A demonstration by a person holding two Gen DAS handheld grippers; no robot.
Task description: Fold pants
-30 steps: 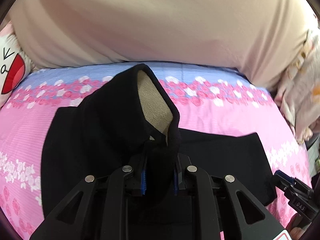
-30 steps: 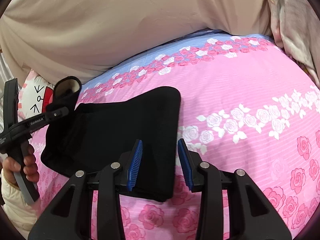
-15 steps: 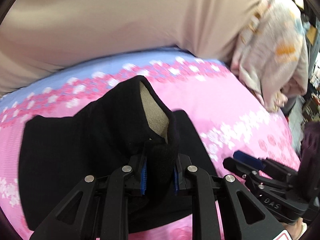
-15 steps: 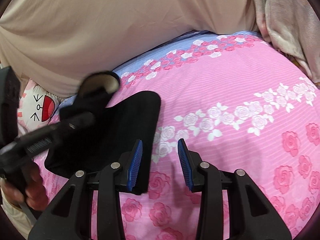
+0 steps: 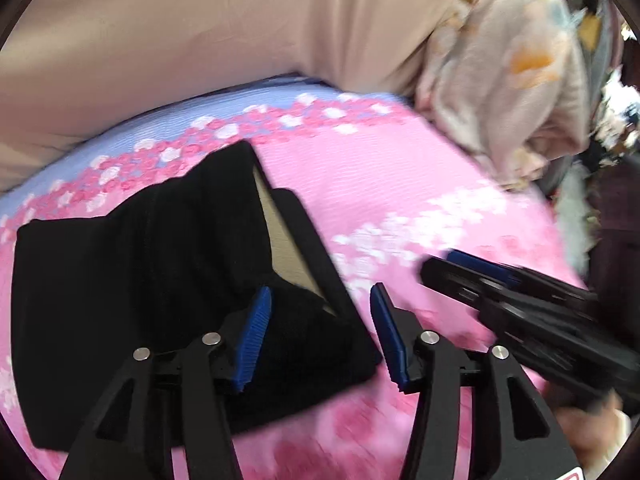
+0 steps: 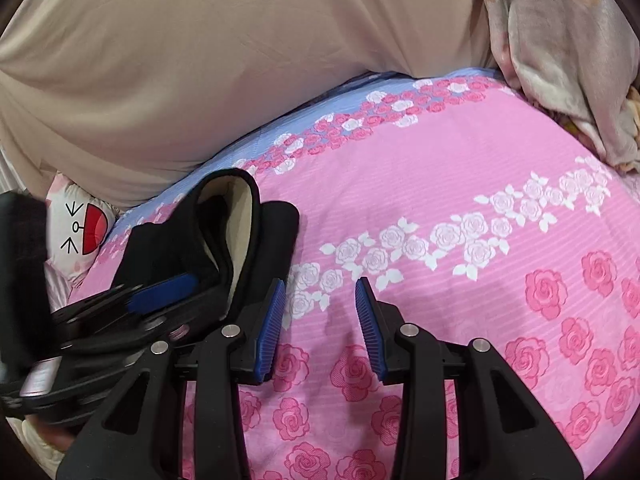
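Black pants [image 5: 140, 280] lie folded on the pink rose bedsheet [image 5: 400, 184], with a cuff's beige fleece lining [image 5: 280, 240] turned up at the fold's right edge. My left gripper [image 5: 320, 292] hovers over that edge. Its jaws are opening, and the cloth lies below and between them, free of the blue pads [image 5: 256, 332]. In the right wrist view the pants [image 6: 192, 240] are at the left. My right gripper [image 6: 320, 292] stands open over bare sheet just to their right, holding nothing. It also shows blurred at the right of the left wrist view [image 5: 500, 288].
A large beige duvet [image 6: 240, 60] fills the back of the bed. A pale patterned blanket [image 5: 512, 72] is heaped at the back right. A white cartoon-face pillow [image 6: 84, 228] lies at the left edge. Bare sheet [image 6: 480, 280] stretches right of the pants.
The left gripper carried the pants' cuff end rightwards over the rest, then let go as its jaws opened. The right gripper slid right, off the pants and over bare sheet.
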